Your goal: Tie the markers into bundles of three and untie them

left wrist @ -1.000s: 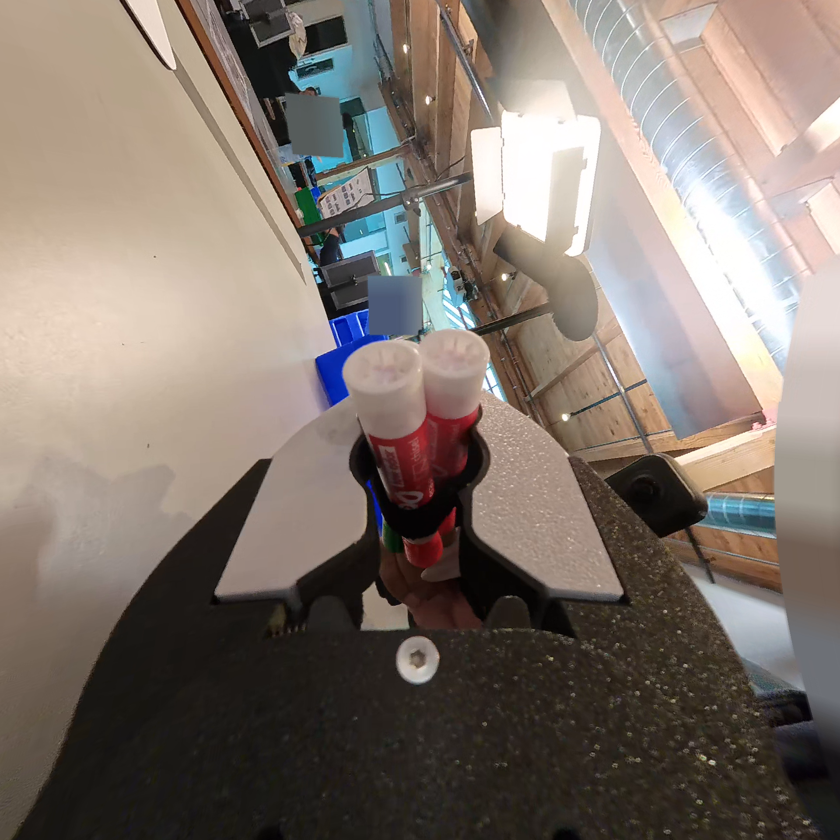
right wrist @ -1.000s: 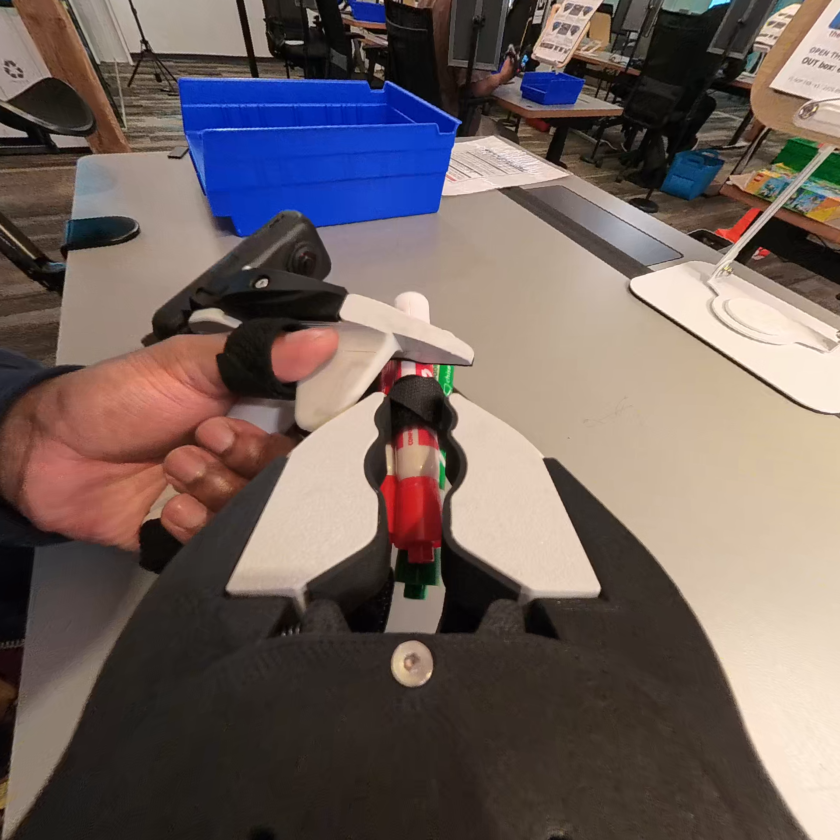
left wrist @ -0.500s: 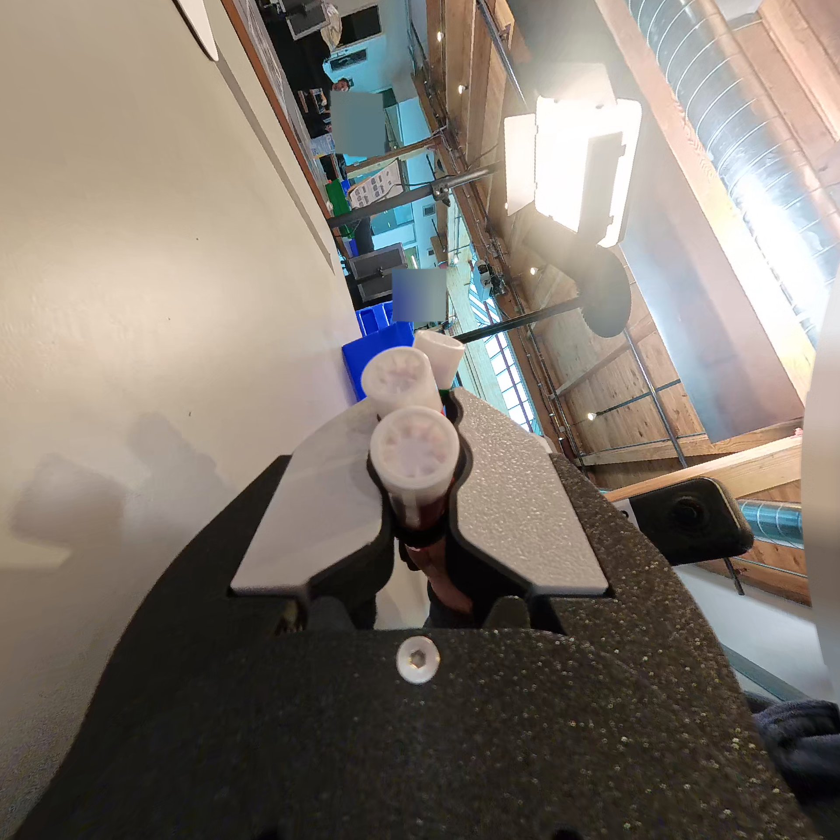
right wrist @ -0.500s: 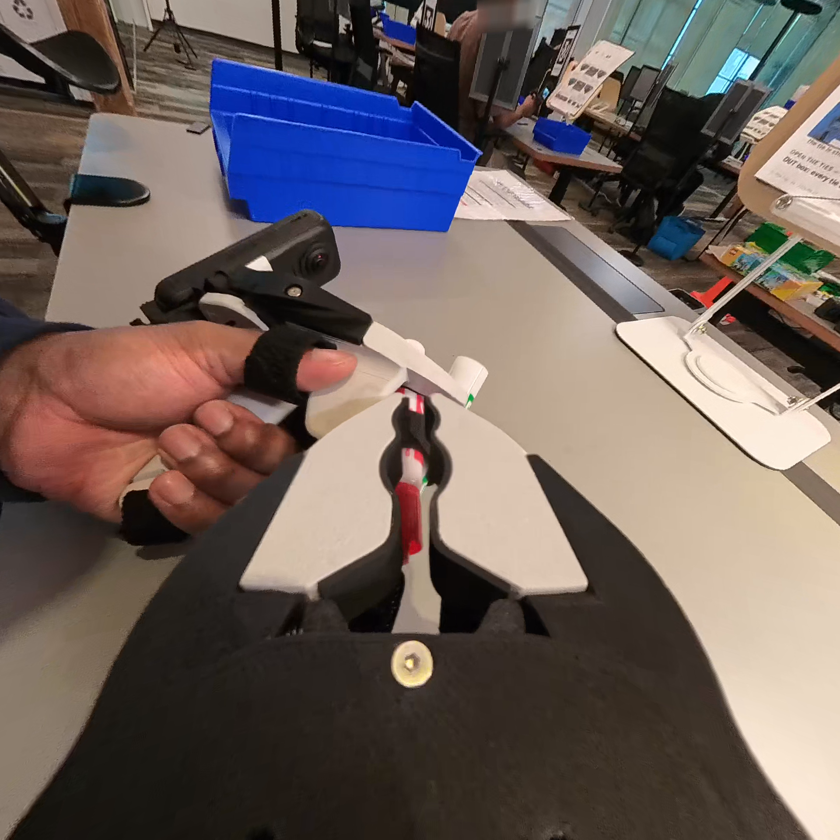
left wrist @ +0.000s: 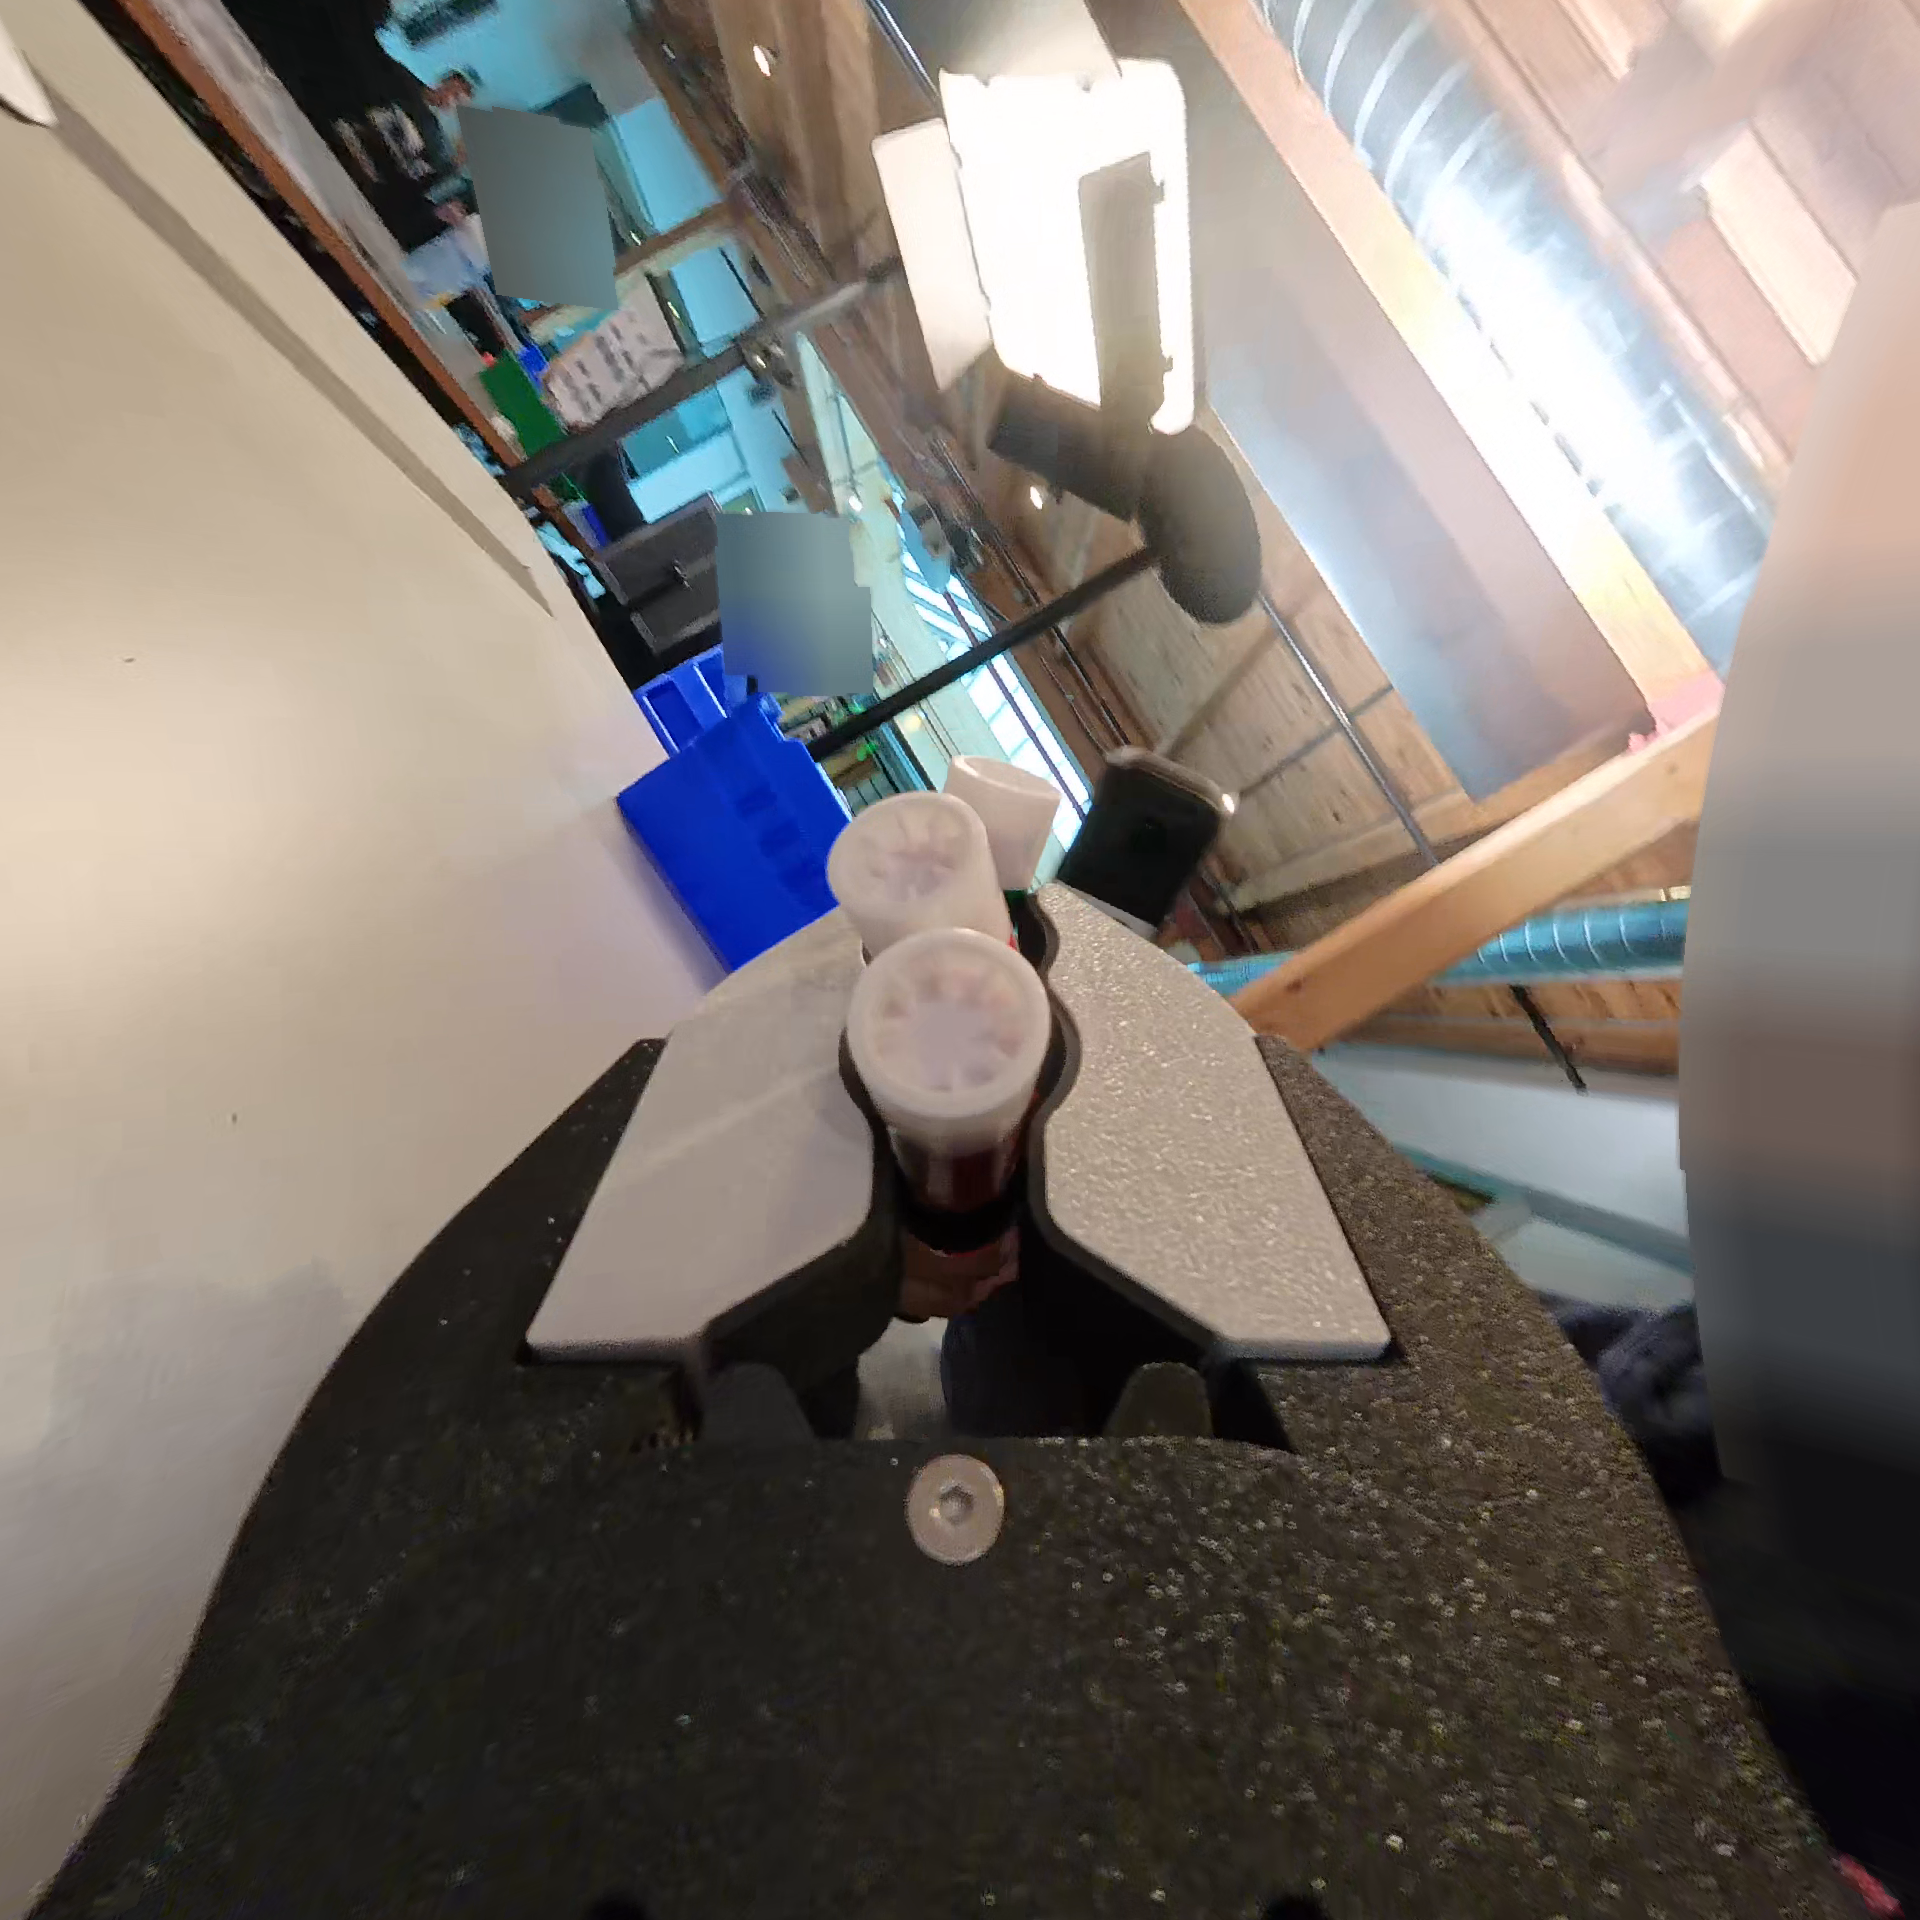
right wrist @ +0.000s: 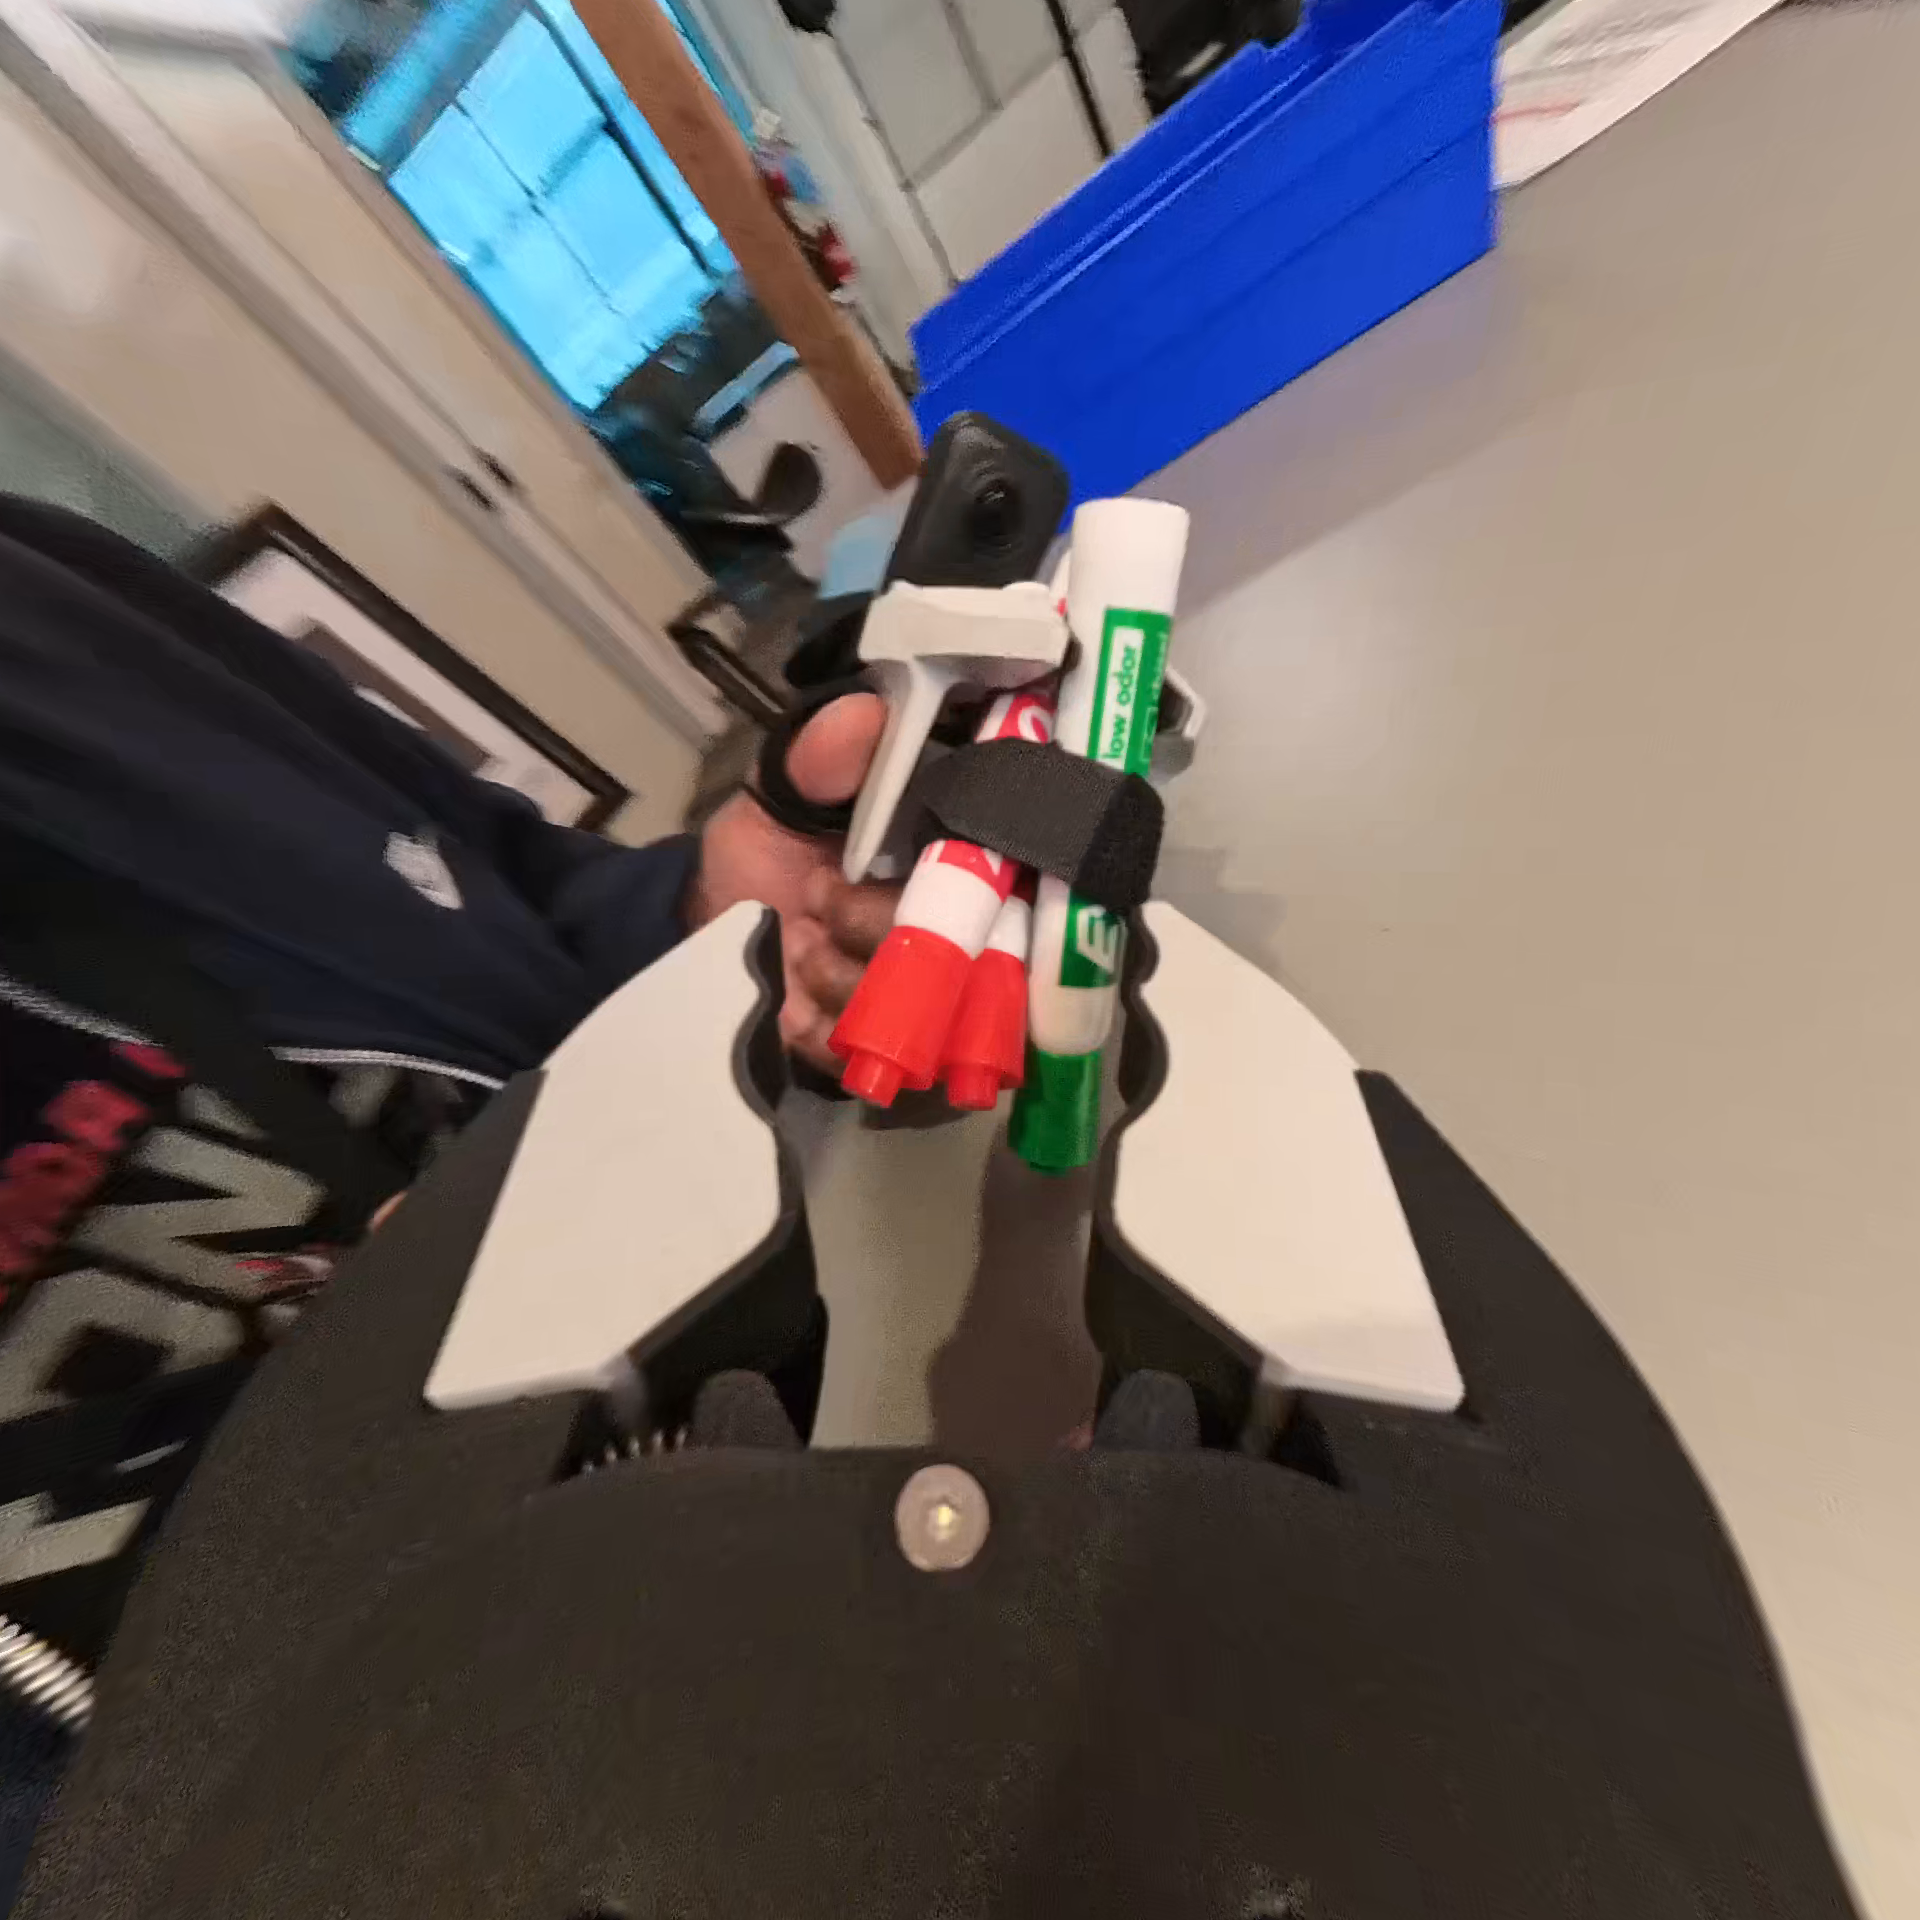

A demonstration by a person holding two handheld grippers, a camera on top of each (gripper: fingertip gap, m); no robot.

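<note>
A bundle of markers point(right wrist: 1049, 883), two red and one green, is wrapped with a black strap point(right wrist: 1039, 810) around its middle. My left gripper point(left wrist: 940, 914) is shut on the bundle, and the markers' white ends point(left wrist: 940, 1023) point at its camera. It also shows in the right wrist view point(right wrist: 966, 644), held by a hand and gripping the bundle above the strap. My right gripper point(right wrist: 948, 935) is open, its jaws spread on either side of the capped ends without gripping them.
A blue bin point(right wrist: 1247, 270) stands on the grey table point(right wrist: 1558, 831) behind the bundle; it also shows in the left wrist view point(left wrist: 727, 831). A dark sleeve point(right wrist: 312, 831) fills the left. A bright light panel point(left wrist: 1060, 229) hangs overhead. The tips of one gripper are about 5 centimeters away from the tips of the other.
My right gripper has opened and let go of the bundle. Both views have tilted and swung. My left gripper still holds the bundle.
</note>
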